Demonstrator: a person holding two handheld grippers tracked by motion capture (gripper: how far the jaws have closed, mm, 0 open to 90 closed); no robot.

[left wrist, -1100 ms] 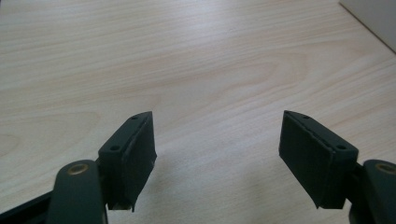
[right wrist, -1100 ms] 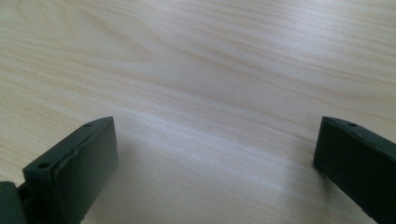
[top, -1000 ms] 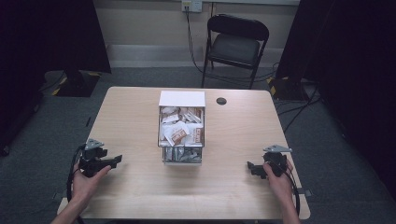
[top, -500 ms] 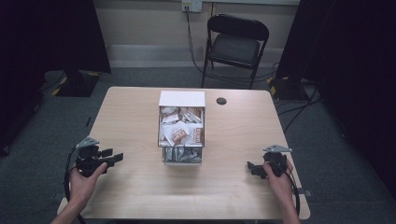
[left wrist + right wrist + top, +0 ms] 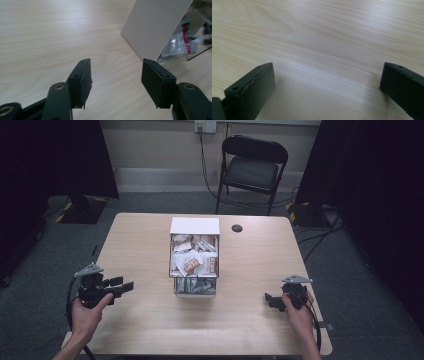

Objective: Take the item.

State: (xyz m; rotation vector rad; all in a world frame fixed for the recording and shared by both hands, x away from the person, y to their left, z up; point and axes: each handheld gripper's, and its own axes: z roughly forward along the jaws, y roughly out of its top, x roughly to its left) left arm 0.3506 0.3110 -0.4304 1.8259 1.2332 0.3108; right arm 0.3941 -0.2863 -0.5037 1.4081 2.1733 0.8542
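Tabletop: pale wood-grain tabletop [image 5: 140, 250] with rounded corners, bare over most of its surface, a small dark round disc [image 5: 237, 228] near its far edge
Box: a clear box [image 5: 194, 257] with a white far panel sits at the middle of the tabletop, packed with small sachets [image 5: 190, 263] in white, brown and red; more sachets lie in its near lower part
Left tool: left tool [image 5: 120, 287] held in the person's left hand [image 5: 87, 312] over the near left part of the tabletop, pointing toward the box, jaws spread apart with nothing between them; from the left gripper view the box's white side [image 5: 155, 27] stands ahead and to the right, well apart
Right tool: right tool [image 5: 270, 299] in the right hand [image 5: 297, 312] near the right edge, jaws wide apart and empty, just over bare wood
Room: grey carpet floor [image 5: 150, 202], a black folding chair [image 5: 252, 170] behind the tabletop, a wall outlet [image 5: 205, 126] with cables [image 5: 202, 155] hanging down, dark curtains [image 5: 55, 155] at both sides
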